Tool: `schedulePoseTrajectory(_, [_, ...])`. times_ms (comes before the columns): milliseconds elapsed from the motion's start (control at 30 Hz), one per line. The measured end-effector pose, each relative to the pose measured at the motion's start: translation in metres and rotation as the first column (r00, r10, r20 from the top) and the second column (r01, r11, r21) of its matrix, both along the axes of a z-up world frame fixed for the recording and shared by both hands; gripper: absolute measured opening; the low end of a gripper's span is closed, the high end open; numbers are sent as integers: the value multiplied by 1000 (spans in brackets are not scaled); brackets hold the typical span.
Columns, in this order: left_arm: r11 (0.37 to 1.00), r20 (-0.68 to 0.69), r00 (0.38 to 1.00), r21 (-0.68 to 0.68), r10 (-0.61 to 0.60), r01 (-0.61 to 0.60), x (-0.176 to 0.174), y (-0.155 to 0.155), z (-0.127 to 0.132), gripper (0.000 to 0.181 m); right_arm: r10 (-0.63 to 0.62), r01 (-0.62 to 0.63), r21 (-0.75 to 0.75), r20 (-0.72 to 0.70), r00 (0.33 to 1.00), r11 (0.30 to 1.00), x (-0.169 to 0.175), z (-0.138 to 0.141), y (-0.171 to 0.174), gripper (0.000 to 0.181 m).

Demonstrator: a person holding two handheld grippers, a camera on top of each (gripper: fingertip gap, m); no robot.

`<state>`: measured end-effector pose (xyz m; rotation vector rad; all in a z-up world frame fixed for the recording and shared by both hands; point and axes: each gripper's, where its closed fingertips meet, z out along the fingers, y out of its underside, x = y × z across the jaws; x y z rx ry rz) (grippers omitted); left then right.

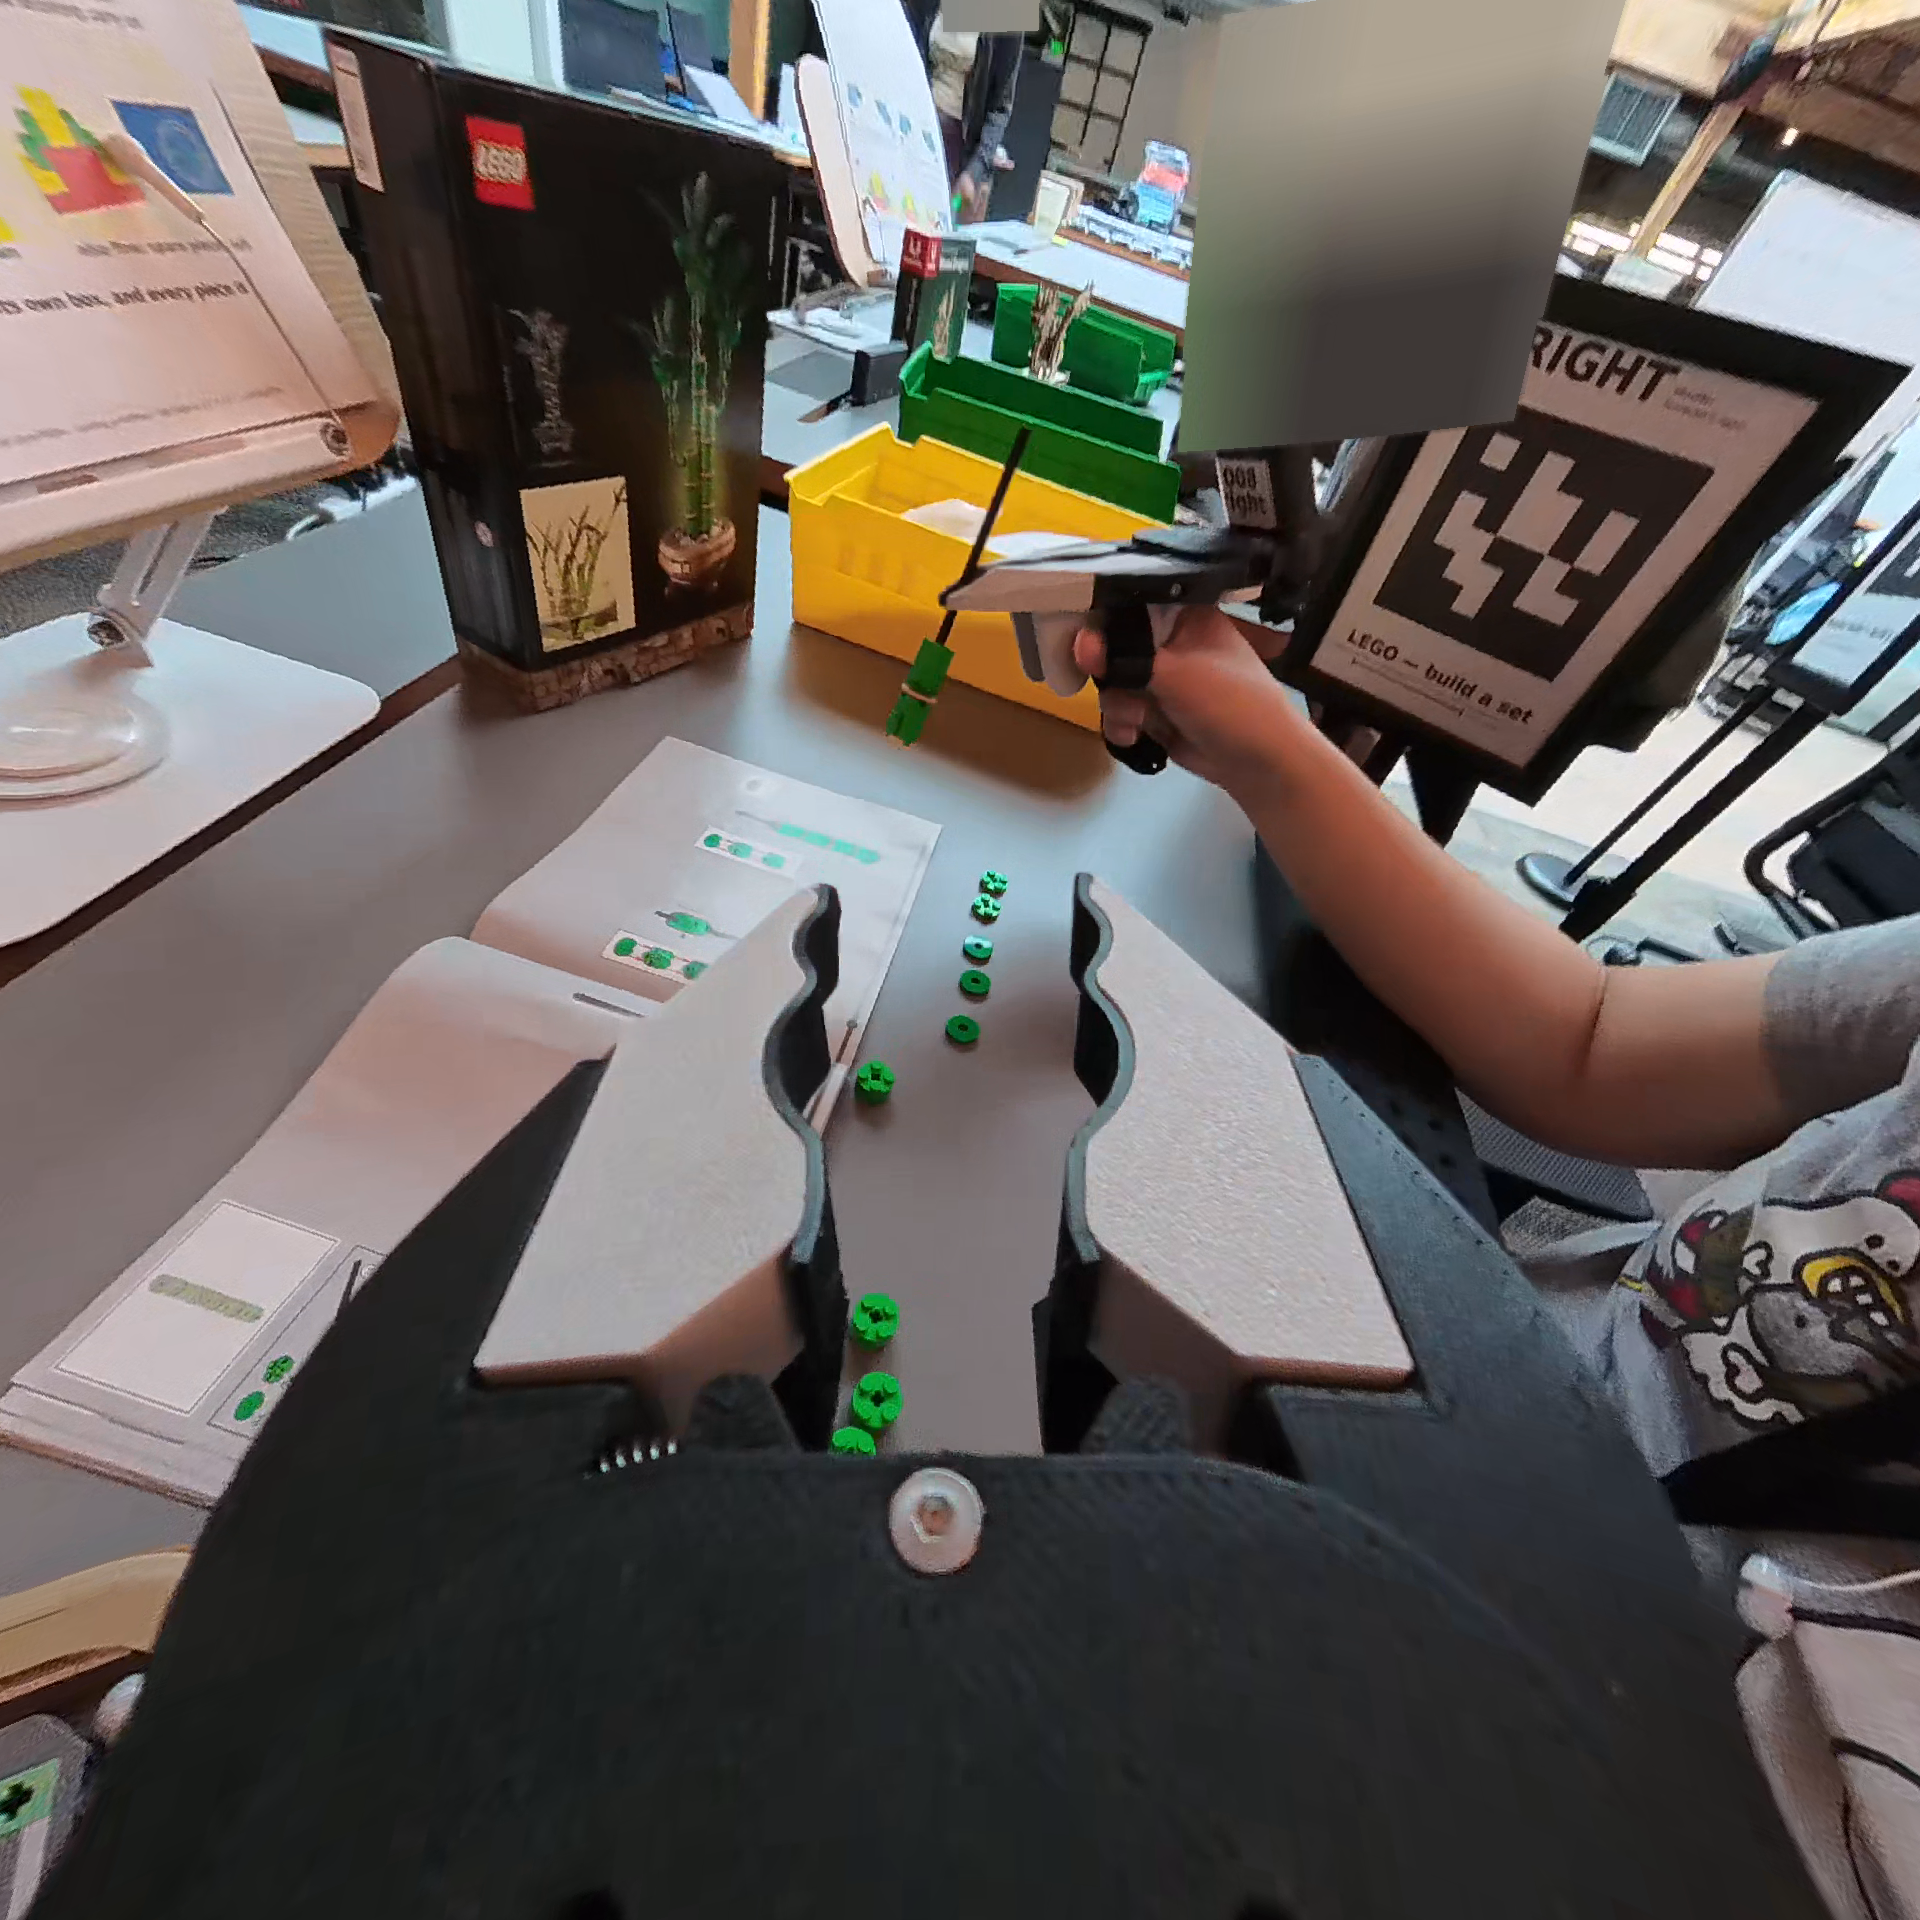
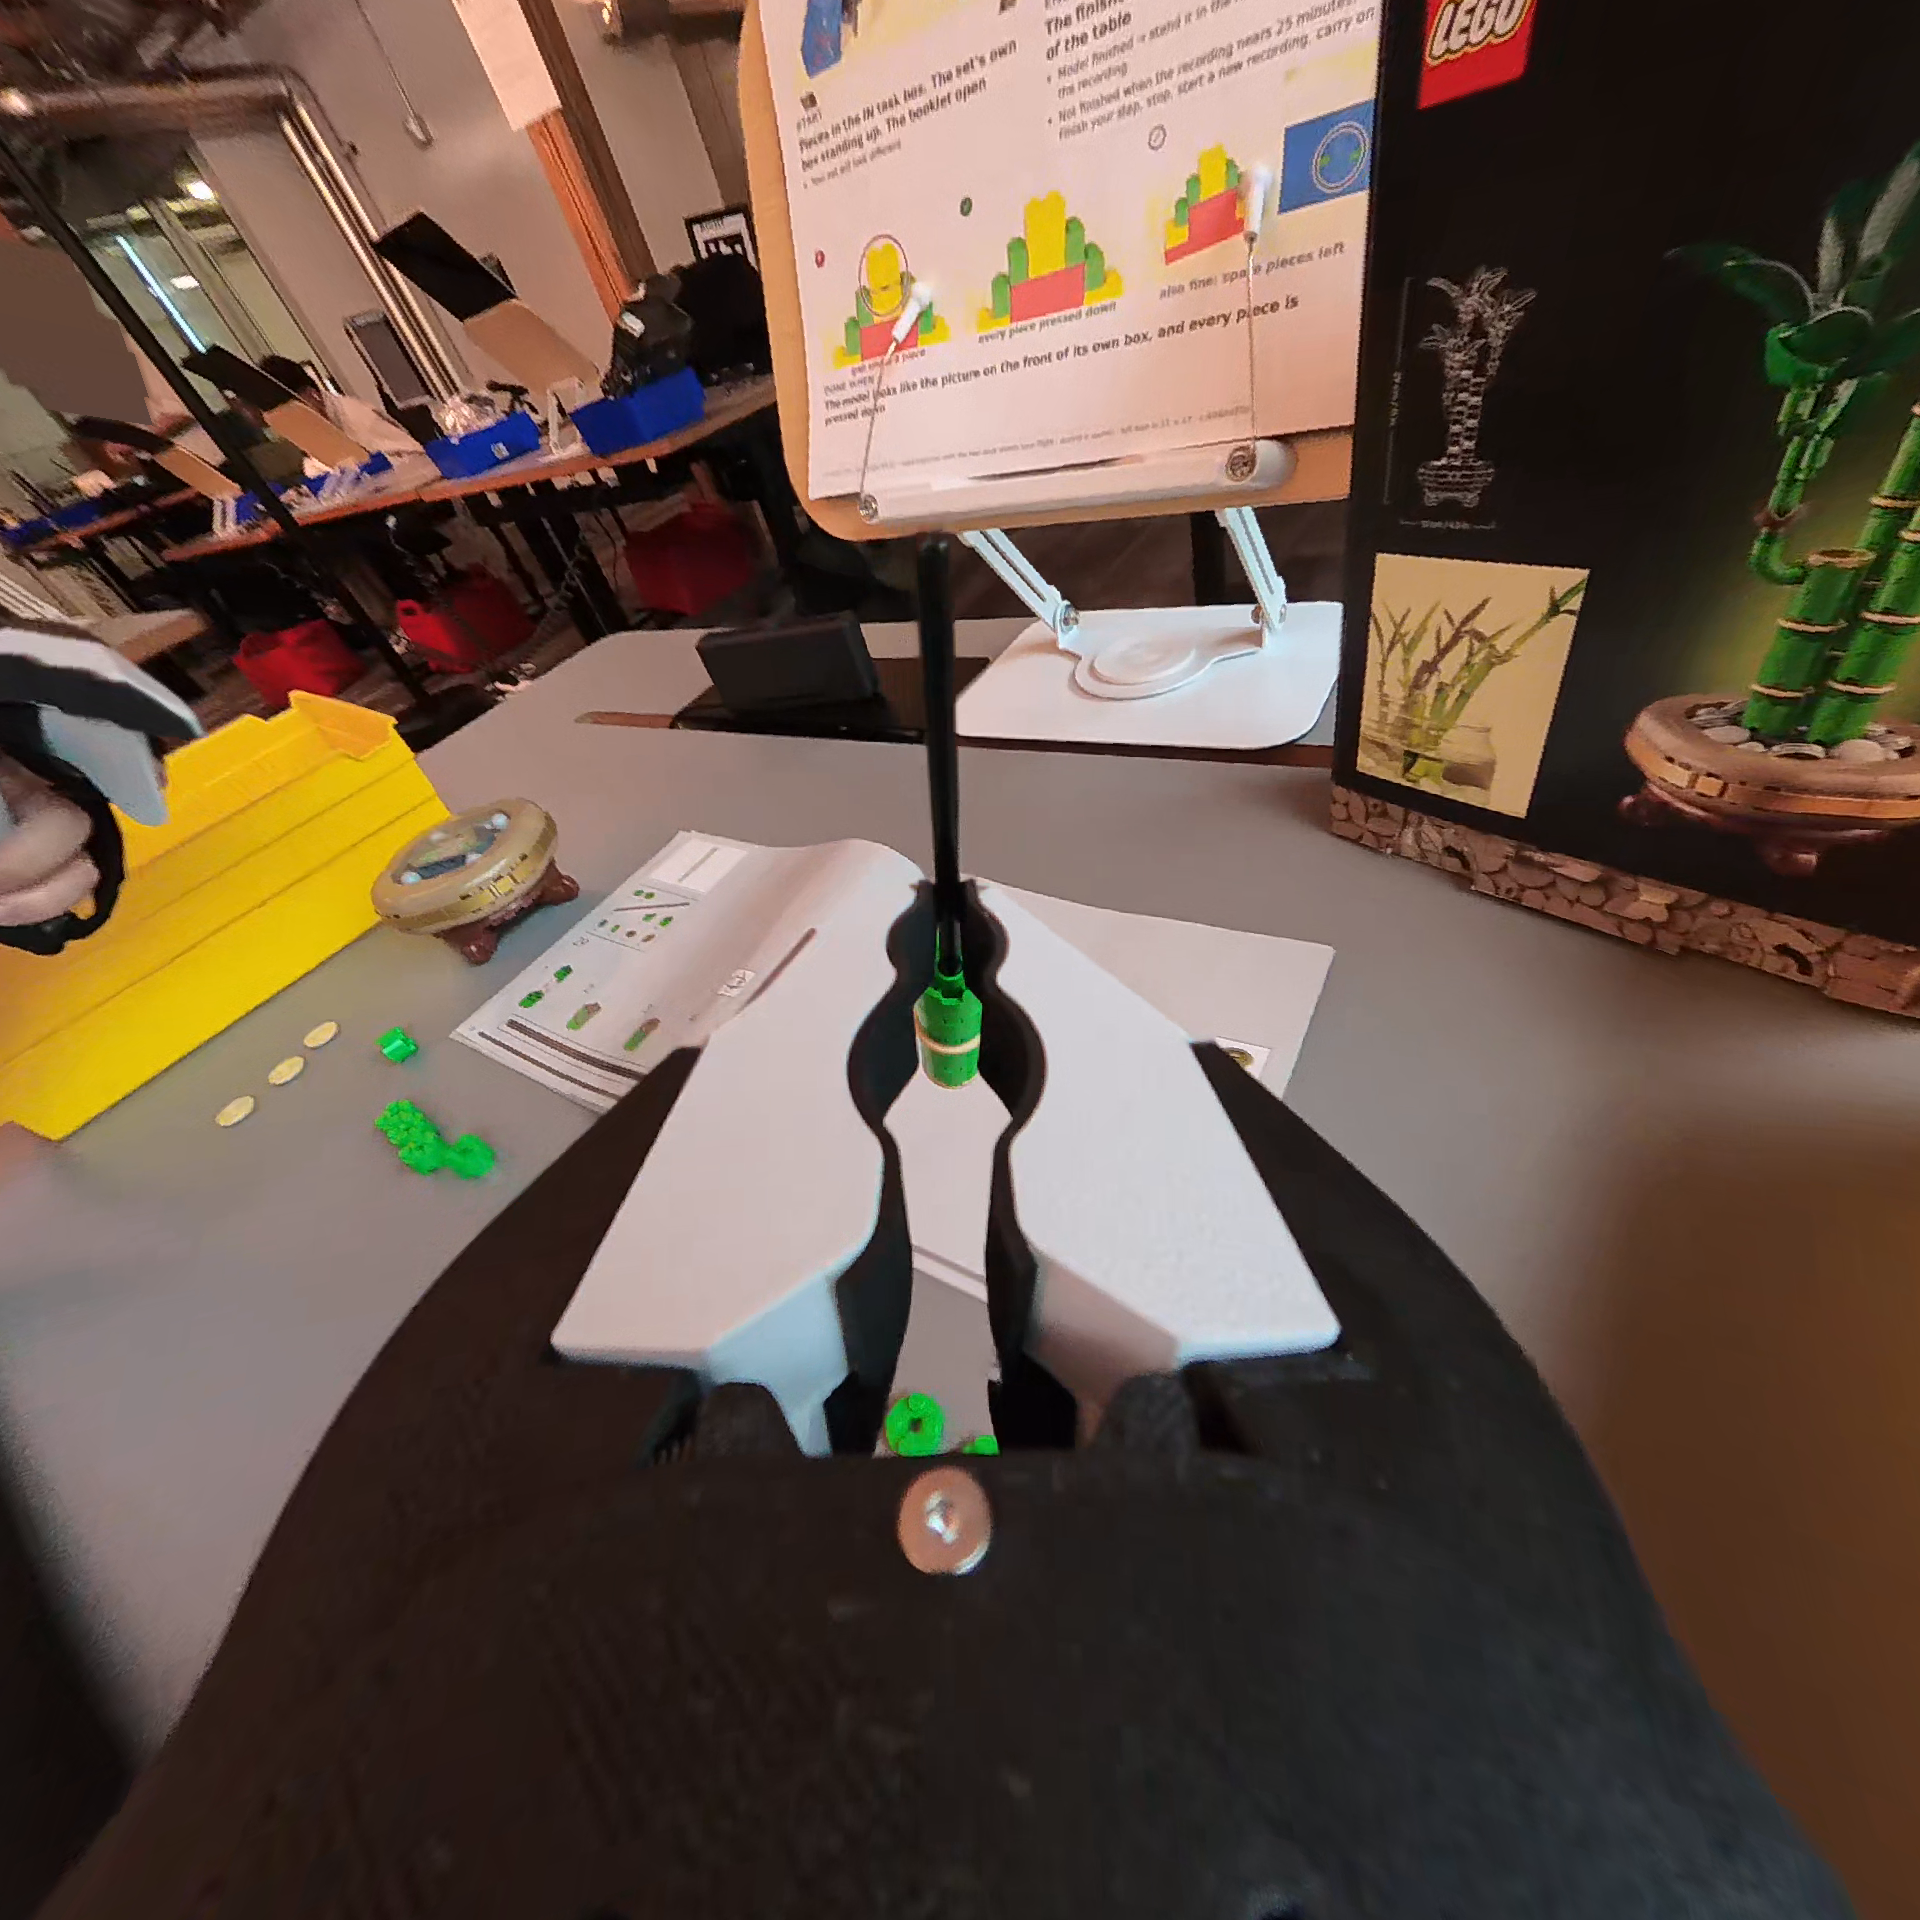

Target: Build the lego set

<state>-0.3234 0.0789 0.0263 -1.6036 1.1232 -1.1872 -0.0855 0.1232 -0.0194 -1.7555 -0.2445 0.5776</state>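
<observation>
On a grey desk in a busy workshop, your right tongs pinch a thin black rod carrying stacked green round bricks, held in the air above the open paper instruction booklet. Your left tongs hang spread and empty over a row of small green round pieces. You seem to be mid-stalk; next, I judge, pick one piece and thread it squarely onto the rod. The tall black set box bears a red brand logo and a bamboo picture.
</observation>
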Motion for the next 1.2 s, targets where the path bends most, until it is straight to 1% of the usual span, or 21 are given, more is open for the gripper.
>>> schedulePoseTrajectory(167, [999,-31,999,23,-30,31,5,-11,0,41,-13,15,-50,41,999,999,6,-8,1,3])
schedulePoseTrajectory(300, [999,-45,998,21,-37,38,6,-11,-3,40,-42,44,-36,55,998,998,14,3,6,3])
schedulePoseTrajectory(367, [999,-47,998,5,-37,37,5,-10,-5,39,-29,30,-32,37,999,999,13,10,7,3])
schedulePoseTrajectory(500, [999,-40,999,-12,-36,36,2,-8,-3,38,61,-61,-32,-17,998,998,-3,21,-2,3])
schedulePoseTrajectory(600, [1000,-42,999,0,-25,25,-1,-7,0,39,164,-165,-20,-60,985,986,-27,36,-14,3])
schedulePoseTrajectory(700, [1000,-49,999,4,-17,17,-5,-6,1,39,263,-264,-16,-41,964,964,-56,45,-23,3])
schedulePoseTrajectory(767, [1000,-56,998,6,-9,9,-7,-5,0,39,330,-330,-52,-1,944,943,-75,37,-27,3])
schedulePoseTrajectory(833, [1000,-56,998,1,-3,3,-7,-5,-2,39,402,-396,-97,49,915,913,-92,20,-28,3])
schedulePoseTrajectory(933, [1000,-64,998,-28,-7,5,-5,-8,-11,38,447,-426,-171,112,887,888,-95,-13,-23,4])
schedulePoseTrajectory(967, [999,-71,997,-35,-8,6,-4,-9,-15,38,447,-428,-164,105,888,889,-93,-19,-21,4])
schedulePoseTrajectory(1067, [1000,-111,994,-29,-4,1,-2,-11,-31,37,430,-423,-159,8,903,892,-83,-26,-17,4])
schedulePoseTrajectory(1133, [1000,-123,992,-12,16,-18,-3,-11,-39,37,380,-368,-167,50,924,915,-66,-31,-14,3])
schedulePoseTrajectory(1200, [999,-94,995,-2,43,-43,-4,-13,-42,37,296,-284,-121,94,951,951,-45,-24,-9,3])
